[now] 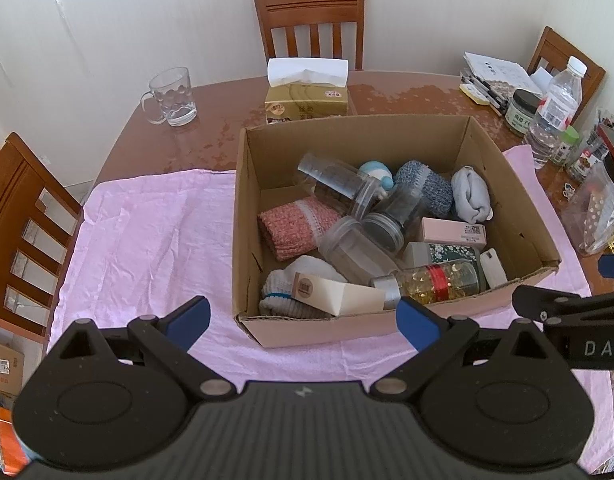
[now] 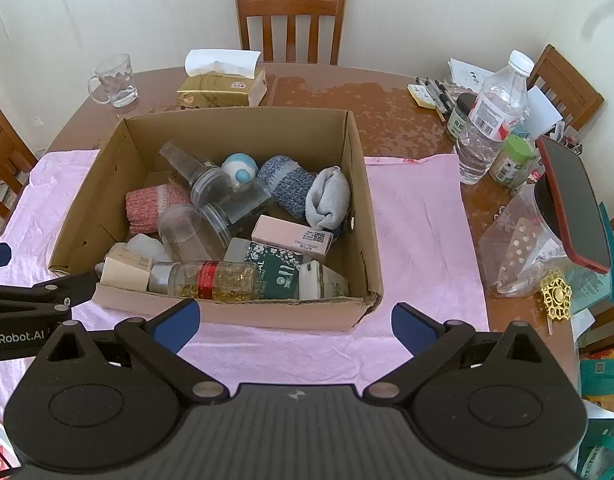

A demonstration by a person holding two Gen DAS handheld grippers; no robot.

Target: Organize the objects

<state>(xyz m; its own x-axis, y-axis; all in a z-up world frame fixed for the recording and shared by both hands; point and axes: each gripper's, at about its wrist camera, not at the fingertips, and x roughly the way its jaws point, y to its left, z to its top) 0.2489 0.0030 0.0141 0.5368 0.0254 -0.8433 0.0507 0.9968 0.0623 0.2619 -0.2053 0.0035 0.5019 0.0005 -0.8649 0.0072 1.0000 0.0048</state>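
- On the pink cloth (image 1: pixel 147 232) that covers the near part of the table (image 2: pixel 387 96) stands an open cardboard box (image 1: pixel 503 184), its long side across the view.
- Inside it, a bottle with gold capsules (image 2: pixel 215 278) lies on its side along the near wall, cap to the left; clear jars (image 1: pixel 355 248), rolled socks (image 2: pixel 285 184) and small cartons (image 2: pixel 293 236) lie mixed behind.
- The left gripper (image 1: pixel 303 320) and the right gripper (image 2: pixel 295 320) hover before the box, both jaws wide apart and empty.
- A tissue box (image 1: pixel 307 102) and a glass mug (image 1: pixel 173 96) stand behind; a water bottle (image 2: pixel 491 120) stands to the right.
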